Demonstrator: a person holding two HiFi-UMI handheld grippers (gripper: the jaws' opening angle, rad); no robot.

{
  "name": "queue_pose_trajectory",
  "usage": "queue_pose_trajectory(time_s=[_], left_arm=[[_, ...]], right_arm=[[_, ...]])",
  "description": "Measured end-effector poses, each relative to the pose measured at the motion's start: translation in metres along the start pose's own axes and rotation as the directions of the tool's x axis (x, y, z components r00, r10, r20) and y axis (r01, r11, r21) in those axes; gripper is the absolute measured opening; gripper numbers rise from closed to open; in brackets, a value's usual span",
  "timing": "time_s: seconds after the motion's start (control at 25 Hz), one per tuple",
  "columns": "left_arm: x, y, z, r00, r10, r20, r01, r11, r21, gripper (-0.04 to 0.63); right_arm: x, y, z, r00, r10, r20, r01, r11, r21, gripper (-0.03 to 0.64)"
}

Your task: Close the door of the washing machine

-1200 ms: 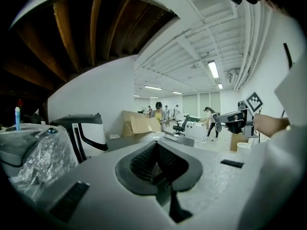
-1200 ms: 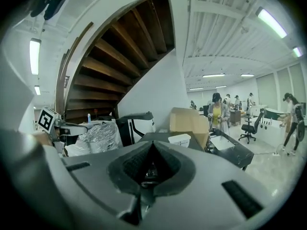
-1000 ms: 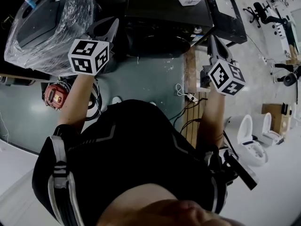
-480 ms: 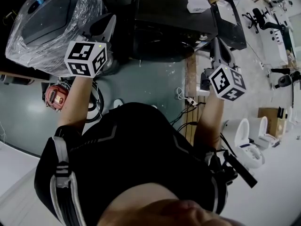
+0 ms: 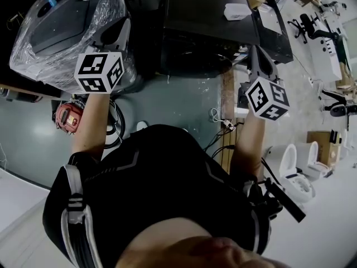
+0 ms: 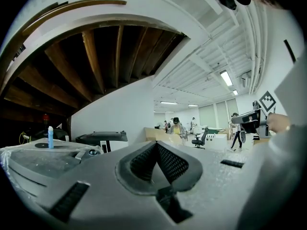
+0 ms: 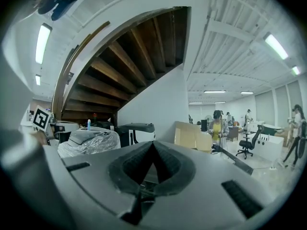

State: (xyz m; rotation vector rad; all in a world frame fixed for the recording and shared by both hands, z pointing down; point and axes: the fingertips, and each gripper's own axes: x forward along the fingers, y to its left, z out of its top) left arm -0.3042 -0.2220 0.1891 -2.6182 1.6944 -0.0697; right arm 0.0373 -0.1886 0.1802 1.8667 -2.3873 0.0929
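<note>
The black washing machine (image 5: 206,15) stands at the top centre of the head view, with a small white object on its lid. Its dark door (image 5: 273,29) hangs open on the right side. My left gripper (image 5: 120,29) is held up left of the machine, shut and empty, pads meeting at the tip (image 6: 156,143). My right gripper (image 5: 257,57) is just below the open door, also shut with nothing between its pads (image 7: 152,143). In the right gripper view the machine (image 7: 136,127) lies ahead and the door's edge (image 7: 235,159) runs off to the right.
A plastic-wrapped appliance (image 5: 61,27) sits left of the machine. A red device (image 5: 67,116) and cables lie on the floor by my left arm. A wooden board (image 5: 226,94) and white toilets (image 5: 295,172) are on the right. A staircase underside (image 6: 96,56) hangs overhead; people stand far off.
My left gripper has drifted left and slightly up in the head view. The right gripper has barely shifted. More of the washing machine's top shows. Both grippers stay shut.
</note>
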Motion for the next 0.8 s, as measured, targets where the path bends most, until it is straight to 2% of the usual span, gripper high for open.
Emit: queue_pose_trajectory(time_s=[0.28,0.8], left_arm=[[-0.0037,0.0057,-0.0011,1.000,0.019,-0.001,-0.019,1.000,-0.023,0.003],[-0.0042,-0.0039,-0.0028,1.000,-0.017,-0.003,0.017,1.000,-0.012,0.003]], right_arm=[[-0.0002,-0.0027,0.0018,1.000,-0.010,0.008,0.010,1.000,0.005,0.003],[-0.0039,0.0007,-0.0023,1.000,-0.009,0.000,0.009,1.000,0.012,0.003]])
